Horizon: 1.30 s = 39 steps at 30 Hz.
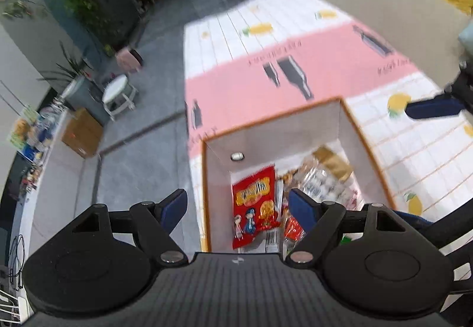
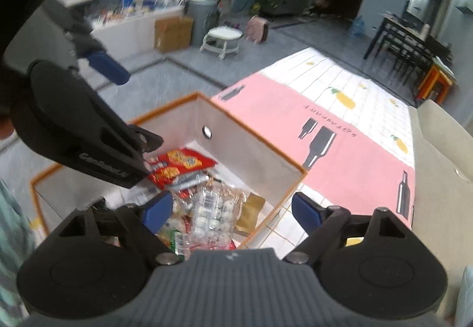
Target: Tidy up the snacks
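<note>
Snacks: a red snack bag [image 1: 255,203] and a clear pack of round sweets [image 2: 212,211] are seen lying among other packets on the floor of the storage box [image 1: 348,126], its orange rim marked.
Red bag's long axis: it is laid along the box's length, toward the far wall.
Box: it is set on the table [image 1: 236,81], on a pink and white cloth, at the near edge.
Left tongs [image 1: 238,208]: they are spread wide and nothing is gripped; they are held above the box's left side, the red bag directly below.
Right tongs [image 2: 232,210]: they are opened wide and empty, held over the box's right rim.
Nearer hand: the left is judged nearer the red bag, the right nearer the sweets.
</note>
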Available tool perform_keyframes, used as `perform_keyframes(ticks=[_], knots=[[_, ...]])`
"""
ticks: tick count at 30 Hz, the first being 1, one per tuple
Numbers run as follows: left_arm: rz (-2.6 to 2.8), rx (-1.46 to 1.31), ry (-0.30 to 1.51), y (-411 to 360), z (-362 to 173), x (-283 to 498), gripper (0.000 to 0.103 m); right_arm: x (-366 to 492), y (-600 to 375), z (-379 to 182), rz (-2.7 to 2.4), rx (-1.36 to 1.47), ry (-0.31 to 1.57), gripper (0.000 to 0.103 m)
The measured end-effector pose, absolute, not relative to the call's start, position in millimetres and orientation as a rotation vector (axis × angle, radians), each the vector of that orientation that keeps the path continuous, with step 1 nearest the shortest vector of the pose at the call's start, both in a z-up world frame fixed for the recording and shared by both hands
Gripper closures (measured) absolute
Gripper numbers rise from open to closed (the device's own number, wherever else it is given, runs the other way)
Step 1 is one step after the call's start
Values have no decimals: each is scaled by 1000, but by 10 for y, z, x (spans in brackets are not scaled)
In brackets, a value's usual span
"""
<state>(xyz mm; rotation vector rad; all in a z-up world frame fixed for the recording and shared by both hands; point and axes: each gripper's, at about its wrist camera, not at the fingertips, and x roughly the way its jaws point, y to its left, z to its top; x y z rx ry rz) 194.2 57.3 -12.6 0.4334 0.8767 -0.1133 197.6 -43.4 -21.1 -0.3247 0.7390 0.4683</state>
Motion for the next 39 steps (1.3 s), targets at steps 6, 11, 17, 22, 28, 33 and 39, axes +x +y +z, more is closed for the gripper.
perform_keyframes(ticks=[6, 11, 17, 22, 28, 33, 39], knots=[[-109, 371, 756, 536, 274, 1472, 12, 1620, -737, 28, 438, -177, 661, 9], [-85, 328, 693, 467, 387, 1115, 12, 1258, -966, 159, 400, -117, 607, 6], [-35, 252, 688, 429, 300, 862, 12, 887, -1215, 217, 358, -51, 558, 4], [-18, 188, 734, 470, 136, 797, 12, 737, -1247, 88, 375, -65, 567, 4], [15, 139, 780, 555, -92, 731, 12, 763, -1179, -173, 394, -65, 628, 4], [29, 94, 811, 588, -223, 732, 12, 797, -1163, -369, 362, -74, 639, 4], [12, 107, 831, 546, -265, 733, 12, 864, -1197, -497, 330, -66, 681, 4]])
